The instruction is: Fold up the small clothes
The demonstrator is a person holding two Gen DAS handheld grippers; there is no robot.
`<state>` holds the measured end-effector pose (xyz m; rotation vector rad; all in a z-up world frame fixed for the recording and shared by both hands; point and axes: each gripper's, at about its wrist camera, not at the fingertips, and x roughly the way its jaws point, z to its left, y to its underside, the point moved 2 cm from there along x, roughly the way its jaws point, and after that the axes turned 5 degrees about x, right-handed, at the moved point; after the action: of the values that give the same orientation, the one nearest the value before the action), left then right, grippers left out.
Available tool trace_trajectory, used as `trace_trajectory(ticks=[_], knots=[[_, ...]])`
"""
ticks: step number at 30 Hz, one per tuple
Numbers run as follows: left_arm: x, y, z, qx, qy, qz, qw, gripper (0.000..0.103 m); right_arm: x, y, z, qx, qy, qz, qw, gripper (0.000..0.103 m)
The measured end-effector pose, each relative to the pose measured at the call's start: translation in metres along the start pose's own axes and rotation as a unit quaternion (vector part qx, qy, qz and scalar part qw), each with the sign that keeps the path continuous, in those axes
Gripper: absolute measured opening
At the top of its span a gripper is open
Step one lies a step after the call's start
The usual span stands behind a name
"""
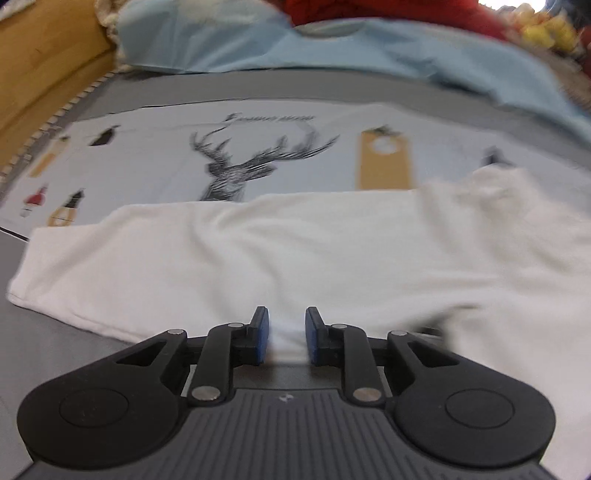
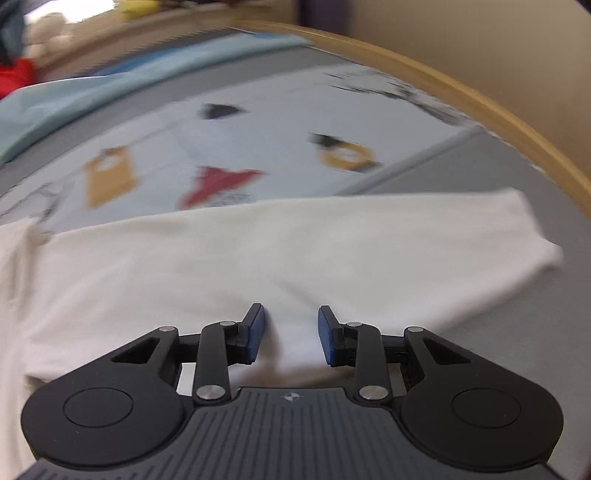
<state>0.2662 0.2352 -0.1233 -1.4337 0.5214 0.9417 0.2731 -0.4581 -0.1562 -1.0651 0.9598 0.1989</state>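
Note:
A small white garment (image 1: 295,251) lies flat across the grey table, folded into a long band. One narrow end (image 1: 37,266) reaches left in the left wrist view. The same garment (image 2: 258,258) fills the right wrist view, its other end (image 2: 532,236) at the right. My left gripper (image 1: 286,314) hangs over the near edge of the cloth. Its blue pads stand apart, with white fabric showing in the gap and not pinched. My right gripper (image 2: 291,312) is likewise open over the cloth's near edge, its jaws a little wider.
Beyond the garment lies a pale printed mat with a deer drawing (image 1: 236,166) and gift-tag pictures (image 2: 107,177). A light blue cloth (image 1: 332,48) and red fabric (image 1: 369,9) lie at the back. A wooden rim (image 2: 443,85) borders the grey table (image 1: 44,343).

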Motion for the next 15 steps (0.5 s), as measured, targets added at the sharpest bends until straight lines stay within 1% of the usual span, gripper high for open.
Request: trace_trajectory(ticks=[1, 2, 4, 6, 8, 10, 11, 12, 15], knots=[[-0.012, 0.001, -0.003, 0.001, 0.015, -0.006, 0.9999, 0.024, -0.007, -0.001, -0.007, 0.014, -0.004, 0.004, 1.000, 0.032], [-0.028, 0.005, -0.006, 0.008, 0.027, -0.015, 0.9995, 0.024, -0.017, -0.001, -0.011, 0.026, -0.017, 0.005, 0.999, 0.032], [-0.050, 0.009, -0.016, 0.021, 0.042, -0.017, 0.9987, 0.024, -0.040, 0.003, -0.013, 0.030, -0.042, 0.003, 0.999, 0.032], [-0.071, 0.018, -0.023, 0.026, 0.065, -0.018, 0.9974, 0.026, -0.066, 0.010, -0.009, 0.019, -0.082, 0.003, 0.996, 0.033], [-0.092, 0.041, -0.030, 0.031, 0.089, -0.014, 0.9955, 0.026, -0.094, 0.019, -0.001, 0.000, -0.129, 0.009, 0.992, 0.034], [-0.100, 0.064, -0.038, 0.044, 0.108, 0.013, 0.9931, 0.026, -0.122, 0.033, 0.004, -0.024, -0.170, 0.012, 0.985, 0.038], [-0.103, 0.078, -0.042, 0.054, 0.117, 0.031, 0.9911, 0.026, -0.134, 0.042, 0.006, -0.038, -0.188, 0.017, 0.981, 0.040], [-0.106, 0.089, -0.045, 0.062, 0.124, 0.044, 0.9893, 0.026, -0.145, 0.054, 0.008, -0.054, -0.201, 0.027, 0.978, 0.041], [-0.110, 0.123, -0.051, 0.093, 0.146, 0.090, 0.9808, 0.026, -0.163, 0.085, 0.005, -0.079, -0.208, 0.066, 0.973, 0.041]])
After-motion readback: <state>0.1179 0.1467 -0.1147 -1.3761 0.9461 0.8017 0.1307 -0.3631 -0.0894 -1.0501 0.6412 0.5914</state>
